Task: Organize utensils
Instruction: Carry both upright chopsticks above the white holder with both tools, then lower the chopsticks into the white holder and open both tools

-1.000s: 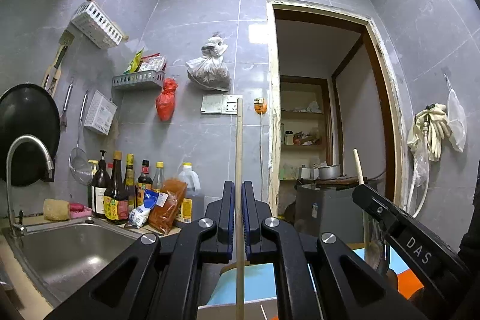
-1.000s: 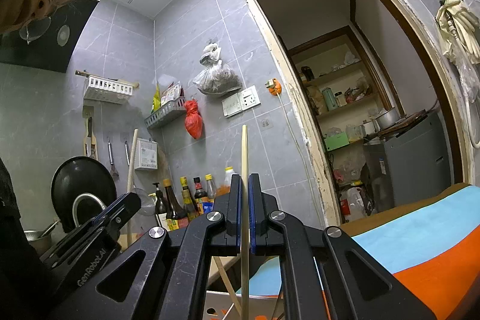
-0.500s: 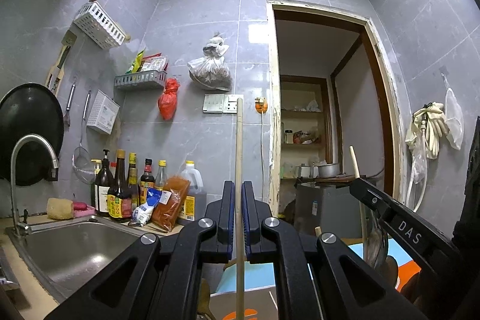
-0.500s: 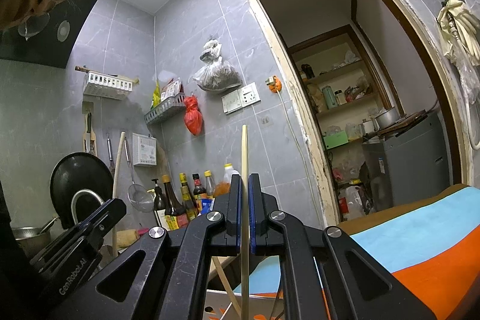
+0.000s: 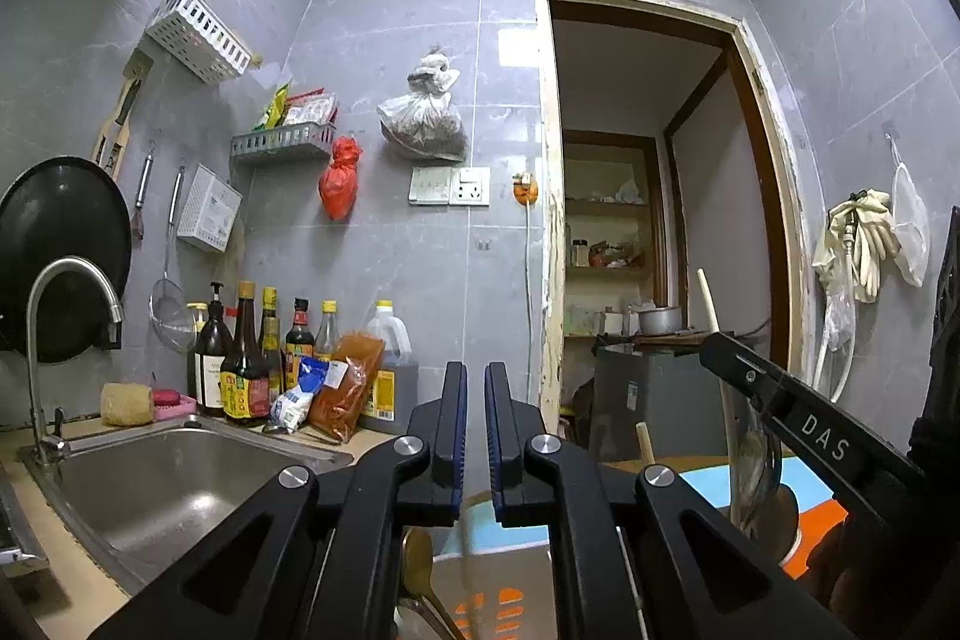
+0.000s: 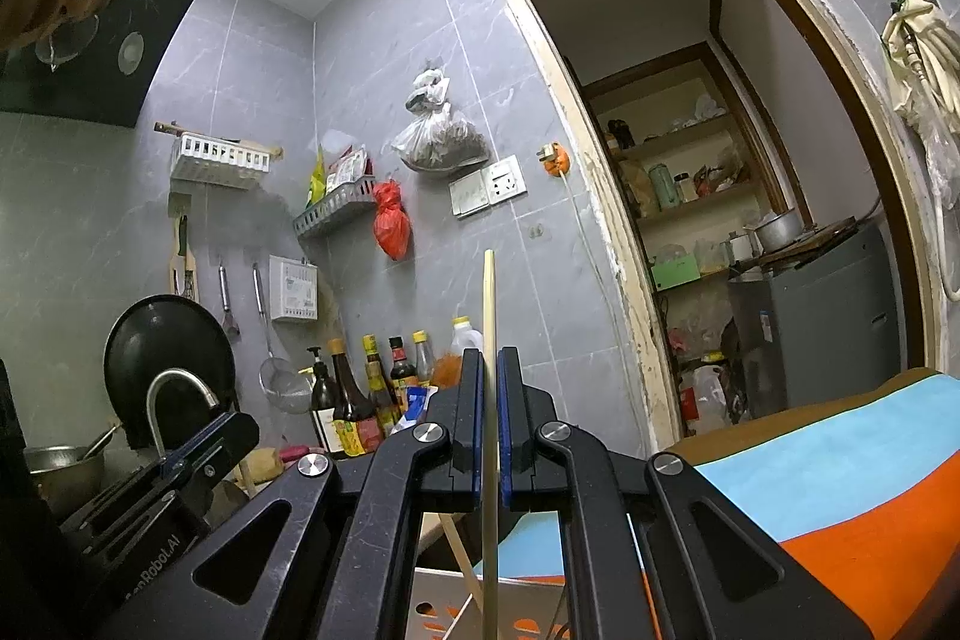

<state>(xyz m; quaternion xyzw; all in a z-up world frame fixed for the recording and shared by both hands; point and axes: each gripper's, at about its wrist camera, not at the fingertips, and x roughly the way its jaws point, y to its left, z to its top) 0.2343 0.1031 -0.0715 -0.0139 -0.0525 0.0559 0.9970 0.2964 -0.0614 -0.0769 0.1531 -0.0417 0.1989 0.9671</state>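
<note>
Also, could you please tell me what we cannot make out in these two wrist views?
Right wrist view: chopstick in the right gripper; its lower end runs off the bottom edge.
Left wrist view: pale streak below the left gripper; too blurred to identify.
Both views: white basket; contents mostly hidden by the gripper bodies.

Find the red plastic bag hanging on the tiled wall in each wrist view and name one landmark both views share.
Left wrist view: the red plastic bag hangs left of centre, just right of the grey wall shelf.
Right wrist view: it hangs left of centre, at the grey shelf's right end.
Shared landmark: the white wall socket, right of the bag in both.
</note>
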